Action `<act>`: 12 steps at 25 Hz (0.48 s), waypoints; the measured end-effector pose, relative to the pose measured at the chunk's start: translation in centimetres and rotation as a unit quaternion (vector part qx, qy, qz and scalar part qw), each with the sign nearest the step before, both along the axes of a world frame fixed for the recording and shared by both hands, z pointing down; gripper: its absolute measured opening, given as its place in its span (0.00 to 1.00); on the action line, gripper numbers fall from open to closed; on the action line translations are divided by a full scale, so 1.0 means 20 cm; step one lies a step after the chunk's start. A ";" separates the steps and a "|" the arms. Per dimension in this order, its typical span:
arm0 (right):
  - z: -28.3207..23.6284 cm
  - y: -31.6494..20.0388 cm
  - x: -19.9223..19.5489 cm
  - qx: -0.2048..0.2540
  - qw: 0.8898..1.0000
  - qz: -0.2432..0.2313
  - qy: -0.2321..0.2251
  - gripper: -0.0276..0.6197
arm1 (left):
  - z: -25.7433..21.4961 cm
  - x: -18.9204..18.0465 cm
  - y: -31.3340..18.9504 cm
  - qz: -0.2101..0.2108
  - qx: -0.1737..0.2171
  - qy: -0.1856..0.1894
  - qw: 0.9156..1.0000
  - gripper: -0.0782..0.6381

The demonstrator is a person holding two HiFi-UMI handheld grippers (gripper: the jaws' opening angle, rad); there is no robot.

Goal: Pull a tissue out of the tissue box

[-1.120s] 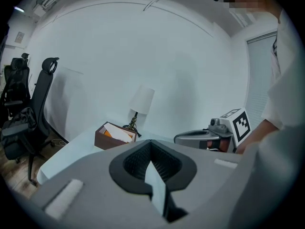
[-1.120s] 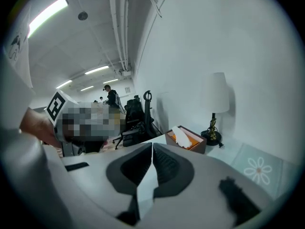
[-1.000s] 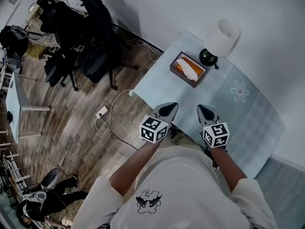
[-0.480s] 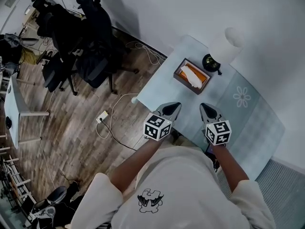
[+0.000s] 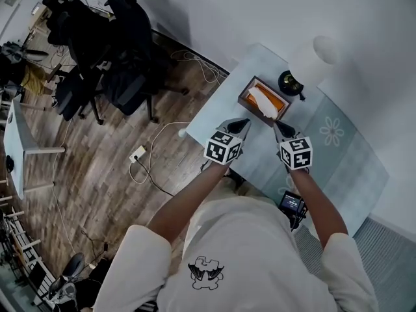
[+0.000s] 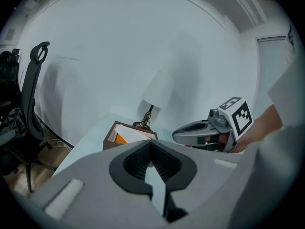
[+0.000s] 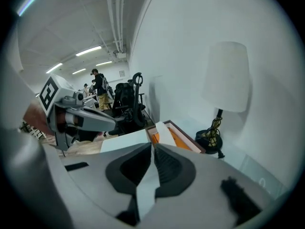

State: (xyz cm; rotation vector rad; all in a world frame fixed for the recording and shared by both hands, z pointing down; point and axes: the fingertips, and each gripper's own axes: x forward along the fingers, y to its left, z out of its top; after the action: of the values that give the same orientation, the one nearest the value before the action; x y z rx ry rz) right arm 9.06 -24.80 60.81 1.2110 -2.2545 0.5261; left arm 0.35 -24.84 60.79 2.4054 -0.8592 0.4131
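Observation:
The brown tissue box point(image 5: 246, 97) with an orange inside stands on the pale blue table point(image 5: 338, 168), near its far left corner. A white tissue point(image 5: 260, 100) sticks out of the top. My left gripper point(image 5: 242, 123) is shut and empty, its tip just short of the box's near left side. My right gripper point(image 5: 275, 126) is shut and empty too, just short of the box's near right corner. In the left gripper view the box point(image 6: 111, 141) and tissue point(image 6: 128, 132) lie just beyond the closed jaws. The right gripper view shows the tissue point(image 7: 161, 129) close ahead.
A lamp point(image 5: 313, 58) with a white shade and dark base point(image 5: 288, 82) stands right behind the box. A small black device point(image 5: 292, 203) hangs by the table's near edge. Black office chairs point(image 5: 120, 51) and floor cables point(image 5: 148, 153) lie to the left, over the wood floor.
Both grippers have moved forward and down towards the tissue box, from the table's near edge to just in front of the box. Both stayed shut.

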 end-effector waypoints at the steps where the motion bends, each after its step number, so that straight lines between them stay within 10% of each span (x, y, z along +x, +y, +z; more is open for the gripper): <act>1: 0.03 -0.03 0.00 -0.006 1.000 -0.002 0.006 0.07 | 0.02 0.01 -0.03 -0.001 -0.004 -0.003 1.000 0.12; 12: 0.41 -0.29 0.11 -0.079 0.992 0.011 0.097 0.24 | 0.35 -0.01 -0.25 -0.031 -0.079 -0.030 0.996 0.12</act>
State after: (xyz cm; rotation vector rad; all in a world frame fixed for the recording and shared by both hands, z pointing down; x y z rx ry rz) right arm 11.28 -30.68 69.03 1.1553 -1.9995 0.5574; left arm 0.07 -29.83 67.74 2.2256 -0.8913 0.5116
